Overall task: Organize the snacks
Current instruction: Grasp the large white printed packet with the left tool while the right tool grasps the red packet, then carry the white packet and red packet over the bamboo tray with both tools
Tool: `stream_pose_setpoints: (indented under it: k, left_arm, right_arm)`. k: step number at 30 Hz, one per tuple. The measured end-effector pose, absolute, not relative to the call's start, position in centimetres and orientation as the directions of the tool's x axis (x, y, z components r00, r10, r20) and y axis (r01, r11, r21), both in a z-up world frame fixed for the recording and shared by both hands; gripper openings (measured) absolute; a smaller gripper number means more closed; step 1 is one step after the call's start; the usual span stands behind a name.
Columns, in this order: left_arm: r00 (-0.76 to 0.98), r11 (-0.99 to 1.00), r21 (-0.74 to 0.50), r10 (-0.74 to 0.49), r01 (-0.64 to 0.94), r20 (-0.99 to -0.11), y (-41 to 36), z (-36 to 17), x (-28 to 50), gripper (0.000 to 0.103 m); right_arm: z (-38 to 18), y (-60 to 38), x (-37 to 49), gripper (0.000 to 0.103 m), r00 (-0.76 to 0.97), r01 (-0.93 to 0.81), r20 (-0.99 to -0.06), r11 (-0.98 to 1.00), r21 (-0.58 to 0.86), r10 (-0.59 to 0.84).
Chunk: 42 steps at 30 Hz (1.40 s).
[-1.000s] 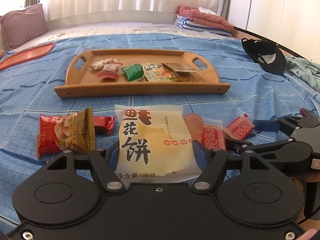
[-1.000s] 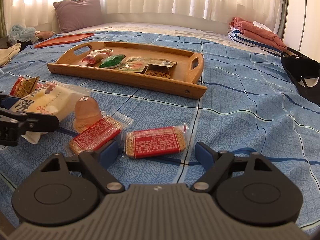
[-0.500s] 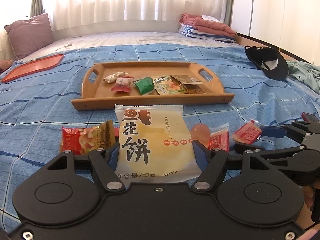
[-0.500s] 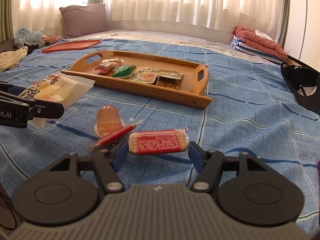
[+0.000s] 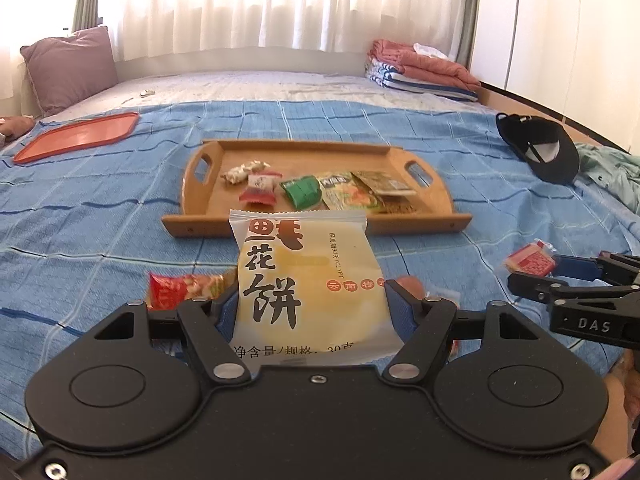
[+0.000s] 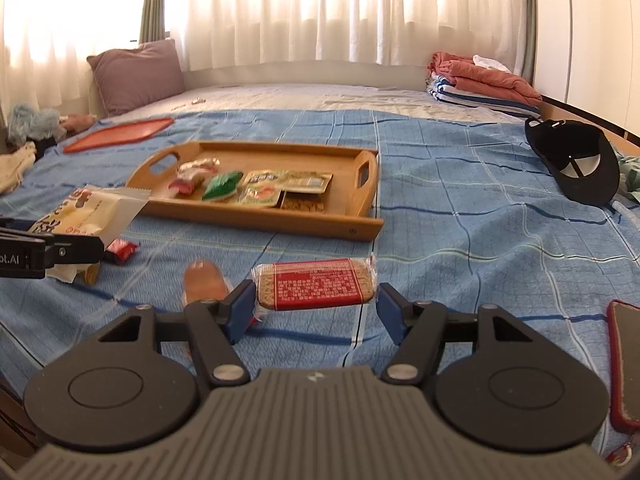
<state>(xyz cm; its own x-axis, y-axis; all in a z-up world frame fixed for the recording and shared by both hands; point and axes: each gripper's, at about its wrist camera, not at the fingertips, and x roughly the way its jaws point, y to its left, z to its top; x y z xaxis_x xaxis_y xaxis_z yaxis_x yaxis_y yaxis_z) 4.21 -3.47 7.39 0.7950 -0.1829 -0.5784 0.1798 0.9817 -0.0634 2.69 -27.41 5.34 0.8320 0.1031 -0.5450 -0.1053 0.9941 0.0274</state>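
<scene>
Between left tool (image 5: 310,306) pads, pastry packet (image 5: 308,280), seemingly gripped above blanket (image 5: 100,220).

My left gripper (image 5: 310,308), lower centre of its wrist view, points forward and downward, blue pads pressed against both edges of the pastry packet (image 5: 308,284), which stands lifted between them. My right gripper (image 6: 316,310), lower centre of its own view, has just been closing its jaws; the blue fingertips (image 6: 240,312) now clamp the ends of the red biscuit pack (image 6: 316,284), held level. Each gripper shows at the other view's side edge: right (image 5: 576,284), left (image 6: 44,250)
</scene>
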Motion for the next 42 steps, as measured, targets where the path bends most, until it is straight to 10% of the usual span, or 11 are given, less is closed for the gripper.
stream_pose_setpoints:
  k: [42]
  left_arm:
    - [0.744, 0.975, -0.133, -0.223, 0.179, -0.63, -0.2, 18.3, 27.4, 0.07]
  right_arm:
    - [17.6, -27.9, 24.1, 0.067, 0.82, -0.13, -0.544, 0.983, 0.127, 0.179]
